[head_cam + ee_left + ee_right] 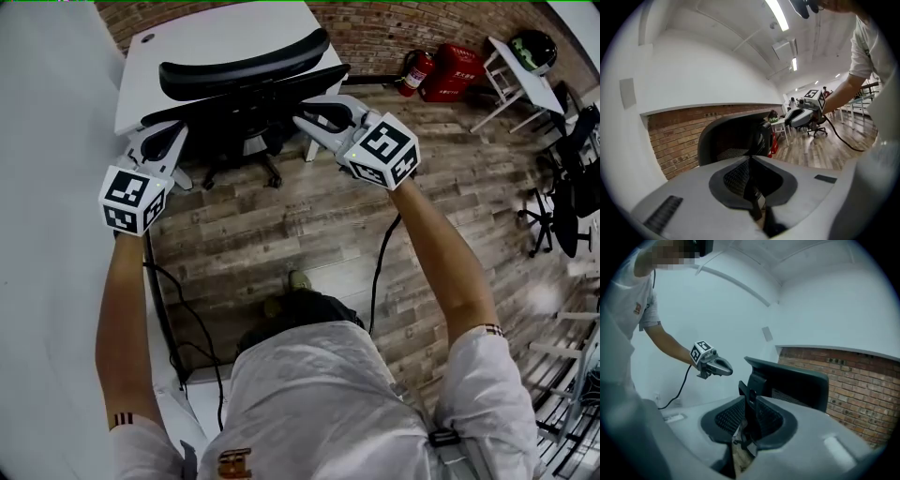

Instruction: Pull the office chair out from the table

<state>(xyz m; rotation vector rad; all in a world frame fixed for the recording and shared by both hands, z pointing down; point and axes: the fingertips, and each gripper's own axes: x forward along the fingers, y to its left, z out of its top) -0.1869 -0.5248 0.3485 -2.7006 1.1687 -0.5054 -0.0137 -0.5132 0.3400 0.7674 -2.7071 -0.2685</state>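
Note:
A black office chair (246,73) stands tucked against the white table (211,37) at the top of the head view. My left gripper (159,141) is beside the chair's left side, jaws shut with nothing between them. My right gripper (314,117) is at the chair's right side, its jaws a narrow slit apart. In the left gripper view the closed pads (751,178) point at the curved chair back (736,136), with the right gripper (806,110) beyond. In the right gripper view the chair back (792,383) and a black upright part (749,392) lie just past the fingertips (749,427); whether they touch it I cannot tell.
A white wall (47,141) runs along the left and a brick wall (394,28) across the back. A red extinguisher (415,73), a red box (457,67), a small white table (520,75) and another black chair (567,202) stand at the right. Cables (380,272) trail over the wooden floor.

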